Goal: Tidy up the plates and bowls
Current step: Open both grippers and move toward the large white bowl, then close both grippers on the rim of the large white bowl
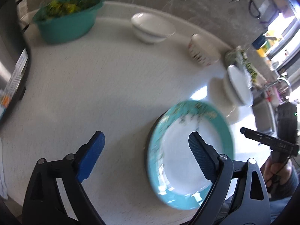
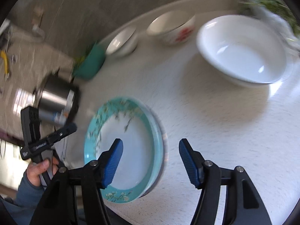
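- We hold the left gripper spread wide and empty above the table; one of its fingers hangs over the teal-rimmed plate, but it touches nothing.
- The right gripper is likewise released, its jaws apart and bare, with one finger over the same plate and the other over bare tabletop.
- The teal-rimmed plate sits at the near edge of the table on top of at least one more plate; the blur makes the count beneath it uncertain. A clumsy grab at the rim could drag the stack toward the edge and off.
- Both grippers hover by one plate, so they could collide or pull against each other.
- The large white bowl stands well apart toward the back, with the flower-printed bowl and the small white bowl beyond it. A pinch on a smooth, sloped rim may slip.
- The steel kettle and the green tub flank the dishes; a wide swing while carrying one could knock them.
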Available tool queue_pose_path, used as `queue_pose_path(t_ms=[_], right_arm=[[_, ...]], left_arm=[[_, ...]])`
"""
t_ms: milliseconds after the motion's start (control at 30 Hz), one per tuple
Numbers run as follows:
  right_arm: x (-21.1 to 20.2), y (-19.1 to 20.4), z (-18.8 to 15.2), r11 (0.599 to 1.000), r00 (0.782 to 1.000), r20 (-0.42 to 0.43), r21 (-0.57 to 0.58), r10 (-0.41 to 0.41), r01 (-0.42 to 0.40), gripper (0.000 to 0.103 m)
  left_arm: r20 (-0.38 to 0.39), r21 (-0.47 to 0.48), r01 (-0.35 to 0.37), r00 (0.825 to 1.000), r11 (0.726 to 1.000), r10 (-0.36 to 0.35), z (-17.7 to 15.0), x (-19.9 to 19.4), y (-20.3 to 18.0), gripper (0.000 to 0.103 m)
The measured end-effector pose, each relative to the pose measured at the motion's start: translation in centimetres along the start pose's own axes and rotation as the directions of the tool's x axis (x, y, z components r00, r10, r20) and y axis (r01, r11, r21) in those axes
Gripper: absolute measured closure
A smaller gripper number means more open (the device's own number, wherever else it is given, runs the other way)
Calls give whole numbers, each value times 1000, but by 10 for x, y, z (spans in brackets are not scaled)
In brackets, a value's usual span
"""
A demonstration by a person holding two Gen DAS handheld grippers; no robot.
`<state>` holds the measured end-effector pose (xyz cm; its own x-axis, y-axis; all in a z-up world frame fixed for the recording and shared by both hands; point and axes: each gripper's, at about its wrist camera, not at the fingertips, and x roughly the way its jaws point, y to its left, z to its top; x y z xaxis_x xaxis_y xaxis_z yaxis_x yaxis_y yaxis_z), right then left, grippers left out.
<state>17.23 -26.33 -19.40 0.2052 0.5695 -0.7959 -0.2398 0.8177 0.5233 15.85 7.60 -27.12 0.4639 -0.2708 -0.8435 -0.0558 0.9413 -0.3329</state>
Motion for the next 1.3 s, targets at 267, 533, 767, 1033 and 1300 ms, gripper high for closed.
queue_pose_path(t_ms=[267, 533, 767, 1033, 1300], right_arm=[[-91, -74, 19, 985, 981, 168, 158, -92, 65, 36], [-122, -141, 81, 985, 977, 185, 155, -102, 73, 37], [-78, -174, 119, 991, 999, 39, 131, -36, 30, 47], [-49, -180, 138, 995, 1000, -20, 102, -6, 8, 61], [-34, -186, 147, 995, 998, -57, 99, -9, 15, 69]], left_arm=[[8, 88, 174, 984, 981, -175, 48, 12, -98, 12], [-61, 165, 111, 993, 980, -102, 97, 82, -222, 12], [-90, 197, -34, 995, 980, 52, 110, 155, -265, 12], [-133, 178, -51, 988, 983, 75, 113, 199, -265, 52], [-177, 190, -28, 982, 981, 62, 111, 224, -269, 73]])
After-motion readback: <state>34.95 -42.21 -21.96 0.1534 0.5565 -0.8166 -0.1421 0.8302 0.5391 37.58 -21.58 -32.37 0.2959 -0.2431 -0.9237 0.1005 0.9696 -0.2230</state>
